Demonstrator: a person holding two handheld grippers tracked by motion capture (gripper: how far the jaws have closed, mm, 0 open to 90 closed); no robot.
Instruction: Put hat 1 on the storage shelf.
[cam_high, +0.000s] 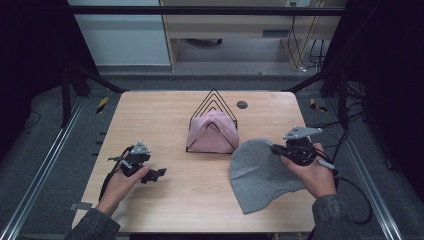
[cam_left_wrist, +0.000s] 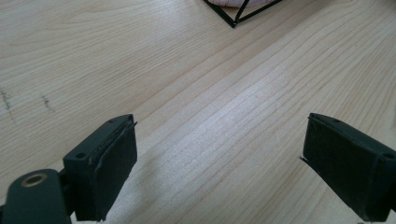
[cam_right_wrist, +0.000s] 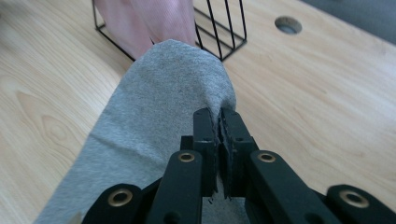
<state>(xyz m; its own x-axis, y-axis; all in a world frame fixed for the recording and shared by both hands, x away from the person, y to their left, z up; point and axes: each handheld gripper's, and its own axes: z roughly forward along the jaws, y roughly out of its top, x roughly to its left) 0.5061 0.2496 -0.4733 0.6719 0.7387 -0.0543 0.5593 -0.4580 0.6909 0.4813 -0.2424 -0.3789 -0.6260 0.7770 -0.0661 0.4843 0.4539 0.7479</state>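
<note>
Two cloth pieces lie on the wooden counter (cam_high: 200, 195); the grey one, a knitted hat-shaped cloth (cam_high: 257, 175), sprawls flat on the right half, its rounded end toward the person and its upper edge near the right gripper (cam_high: 276, 149); in the right gripper view that gripper's jaws are pressed together on a bunched-up fold of the grey cloth (cam_right_wrist: 159, 102), lifting the edge into a small hump while the rest trails down onto the wood; the person's right hand (cam_high: 315, 172) wraps the gripper body from behind, with the grey three-cornered plate on top and a cable trailing off toward the counter's right edge.

Just beyond the grey cloth, near the middle of the counter, stands a black wire rack (cam_high: 214, 102) shaped like nested triangles; a pink cloth (cam_high: 212, 132) is draped over its front part and hangs down to the base; the grey cloth's upper left edge lies just beside the rack's right foot, and I cannot tell whether they touch; a small round hole (cam_high: 242, 104) sits in the counter behind the rack.

Well apart on the left half, the left gripper (cam_high: 159, 173) hangs low above bare wood in the person's left hand (cam_high: 122, 182); its jaws are spread wide with nothing between them, and a corner of the rack's base (cam_left_wrist: 238, 14) shows far ahead in its view.
</note>
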